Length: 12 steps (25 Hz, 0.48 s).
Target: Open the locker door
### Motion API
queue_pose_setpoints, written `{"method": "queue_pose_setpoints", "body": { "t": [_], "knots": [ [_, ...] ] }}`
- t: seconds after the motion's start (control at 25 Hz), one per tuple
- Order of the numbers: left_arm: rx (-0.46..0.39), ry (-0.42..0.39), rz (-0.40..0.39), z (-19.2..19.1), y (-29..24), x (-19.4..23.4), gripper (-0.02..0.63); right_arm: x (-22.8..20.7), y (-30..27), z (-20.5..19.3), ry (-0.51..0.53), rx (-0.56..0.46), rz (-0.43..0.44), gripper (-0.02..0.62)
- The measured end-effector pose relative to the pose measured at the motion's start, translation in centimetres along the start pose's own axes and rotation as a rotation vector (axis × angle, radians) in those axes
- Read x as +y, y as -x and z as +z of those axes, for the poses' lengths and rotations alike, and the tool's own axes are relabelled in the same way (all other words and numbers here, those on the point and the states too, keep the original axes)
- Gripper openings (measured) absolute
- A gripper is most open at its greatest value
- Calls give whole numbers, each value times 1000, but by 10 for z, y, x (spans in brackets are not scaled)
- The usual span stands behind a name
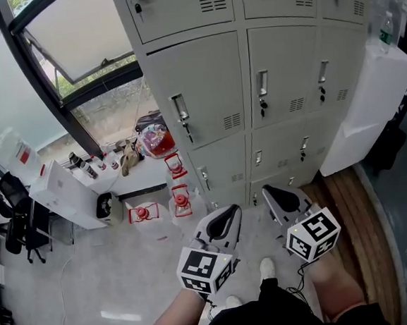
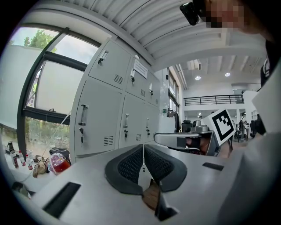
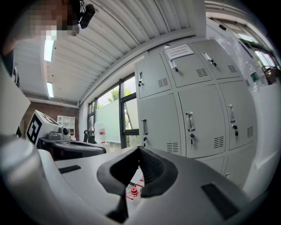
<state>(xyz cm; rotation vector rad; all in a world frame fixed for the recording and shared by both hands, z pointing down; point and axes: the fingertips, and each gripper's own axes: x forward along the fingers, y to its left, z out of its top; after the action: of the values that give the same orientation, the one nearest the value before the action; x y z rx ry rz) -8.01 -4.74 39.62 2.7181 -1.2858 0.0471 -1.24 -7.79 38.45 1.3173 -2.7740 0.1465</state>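
A bank of grey lockers [image 1: 253, 83] stands in front of me, every door closed. Each door has a vertical chrome handle [image 1: 180, 111] with a key lock under it. My left gripper [image 1: 226, 218] and right gripper [image 1: 277, 196] are held side by side below the lockers, short of the doors and touching nothing. In the left gripper view the black ribbed pads [image 2: 131, 165] meet with nothing between them, and the lockers [image 2: 109, 118] lie ahead to the left. The right gripper [image 3: 139, 153] is likewise shut and empty, facing the locker doors [image 3: 197, 123].
Red-capped water jugs [image 1: 181, 200] and a red-and-clear bag [image 1: 155, 141] sit on the floor by the lockers' left end. A white box [image 1: 68, 195] and black chairs [image 1: 17, 220] stand by the window. A white panel [image 1: 372, 108] leans at the right. The person's shoe [image 1: 267, 267] shows below.
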Motion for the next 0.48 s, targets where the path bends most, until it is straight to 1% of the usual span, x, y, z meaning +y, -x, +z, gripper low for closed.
{"method": "queue_pose_setpoints", "body": {
  "t": [0.48],
  "knots": [
    [-1,9,32,5,-65,15,23,-68,-33,2,-9,14,19,54]
  ]
}}
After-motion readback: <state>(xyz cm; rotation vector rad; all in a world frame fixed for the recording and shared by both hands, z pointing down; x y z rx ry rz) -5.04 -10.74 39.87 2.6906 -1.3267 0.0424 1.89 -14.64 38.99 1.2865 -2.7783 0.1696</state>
